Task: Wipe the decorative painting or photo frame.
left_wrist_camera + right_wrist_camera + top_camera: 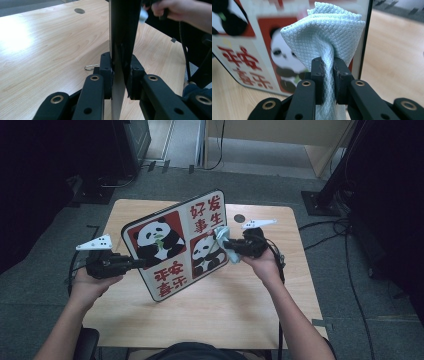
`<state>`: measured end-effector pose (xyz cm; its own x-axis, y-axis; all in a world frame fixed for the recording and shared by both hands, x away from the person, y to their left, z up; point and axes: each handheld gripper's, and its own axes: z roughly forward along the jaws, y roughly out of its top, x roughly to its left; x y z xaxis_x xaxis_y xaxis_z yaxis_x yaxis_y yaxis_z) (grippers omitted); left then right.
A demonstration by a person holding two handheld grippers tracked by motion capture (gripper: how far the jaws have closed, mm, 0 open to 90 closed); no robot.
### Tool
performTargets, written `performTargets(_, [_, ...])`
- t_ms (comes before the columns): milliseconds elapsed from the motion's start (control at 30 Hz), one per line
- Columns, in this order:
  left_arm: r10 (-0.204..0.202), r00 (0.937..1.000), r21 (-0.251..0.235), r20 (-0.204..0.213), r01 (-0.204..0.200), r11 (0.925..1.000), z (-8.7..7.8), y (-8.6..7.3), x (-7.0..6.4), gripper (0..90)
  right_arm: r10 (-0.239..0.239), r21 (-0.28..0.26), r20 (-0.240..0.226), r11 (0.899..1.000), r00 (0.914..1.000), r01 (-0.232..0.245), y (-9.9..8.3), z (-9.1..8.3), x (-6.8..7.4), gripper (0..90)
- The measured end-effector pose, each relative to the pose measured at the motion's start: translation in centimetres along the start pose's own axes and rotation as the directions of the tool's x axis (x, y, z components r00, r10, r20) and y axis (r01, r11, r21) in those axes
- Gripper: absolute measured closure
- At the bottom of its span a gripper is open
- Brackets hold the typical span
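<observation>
I am clamping my left gripper (134,264) on the 9 o'clock edge of the panda board (177,242), holding it tilted above the middle of the table (215,310). It looks stiff, thin and glossy, likely slippery, so an edge pinch suits it. My right gripper (227,244) is pinching a soft, light blue microfibre cloth (324,32) against the board's face at 3 o'clock. Bare tabletop is lying open toward 6 o'clock; a paper clip (91,67) is lying beneath.
</observation>
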<state>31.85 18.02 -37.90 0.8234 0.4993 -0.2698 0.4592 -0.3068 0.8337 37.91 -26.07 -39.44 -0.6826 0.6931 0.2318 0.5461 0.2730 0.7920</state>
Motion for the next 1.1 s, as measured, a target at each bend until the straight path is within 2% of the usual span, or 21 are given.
performTargets(67, [0.000,1.0000,0.002,-0.003,0.000,1.0000,0.0,0.0,0.0,78.5,-0.023,-0.012,-0.004,1.000,0.9997,0.023,1.9,-0.8,0.4,81.0])
performTargets(100, [-0.001,1.0000,0.002,-0.002,0.001,1.0000,0.0,0.0,0.0,78.5,-0.023,-0.012,-0.004,1.000,0.9997,0.023,1.9,-0.8,0.4,81.0])
performTargets(233, [-0.001,1.0000,0.002,-0.003,0.001,1.0000,0.0,0.0,0.0,78.5,-0.066,-0.007,-0.005,0.998,0.9978,0.066,4.2,-1.4,1.1,81.1])
performTargets(267, [-0.002,1.0000,0.003,-0.002,0.002,1.0000,0.0,0.0,0.0,78.5,-0.084,-0.015,-0.004,0.996,0.9965,0.084,5.5,-1.7,1.5,81.1])
performTargets(333, [-0.002,1.0000,0.003,-0.003,0.002,1.0000,0.0,0.0,0.0,78.5,-0.083,-0.017,-0.003,0.996,0.9965,0.083,5.8,-1.9,1.6,81.1])
performTargets(367, [-0.002,1.0000,0.003,-0.003,0.002,1.0000,0.0,0.0,0.0,78.5,-0.099,-0.024,0.001,0.995,0.9951,0.099,6.9,-2.1,1.9,81.1])
performTargets(467, [-0.003,1.0000,0.005,-0.005,0.003,1.0000,0.0,0.1,0.1,78.5,-0.121,-0.034,0.007,0.992,0.9927,0.121,8.4,-2.4,2.4,81.1])
performTargets(533, [-0.007,1.0000,0.007,-0.005,0.007,0.9999,0.0,0.1,0.1,78.5,-0.126,-0.036,0.007,0.991,0.9920,0.126,8.8,-2.5,2.6,81.1])
performTargets(600, [-0.007,1.0000,0.010,-0.007,0.007,0.9999,0.0,0.1,0.1,78.6,-0.155,-0.048,0.013,0.987,0.9879,0.155,10.6,-2.8,3.4,81.0])
performTargets(633, [-0.007,1.0000,0.010,-0.007,0.007,0.9999,0.0,0.1,0.1,78.5,-0.155,-0.048,0.013,0.987,0.9879,0.155,10.6,-2.8,3.4,81.0])
performTargets(700, [-0.006,1.0000,0.010,-0.007,0.006,0.9999,0.0,0.1,0.1,78.6,-0.160,-0.066,0.017,0.985,0.9869,0.161,11.7,-3.0,3.8,81.1])
performTargets(767, [-0.006,1.0000,0.011,-0.006,0.006,0.9999,0.0,0.1,0.1,78.6,-0.166,-0.068,0.016,0.984,0.9860,0.167,12.0,-2.9,3.9,81.1])
performTargets(933, [0.002,1.0000,0.015,0.002,-0.002,0.9999,0.0,0.1,0.1,78.7,-0.186,-0.031,0.015,0.982,0.9824,0.187,11.9,-1.8,4.1,81.1])
performTargets(1100, [0.004,1.0000,0.014,0.006,-0.005,0.9999,0.0,0.1,0.1,78.7,-0.171,-0.022,0.014,0.985,0.9853,0.171,11.4,-1.2,3.8,81.1])
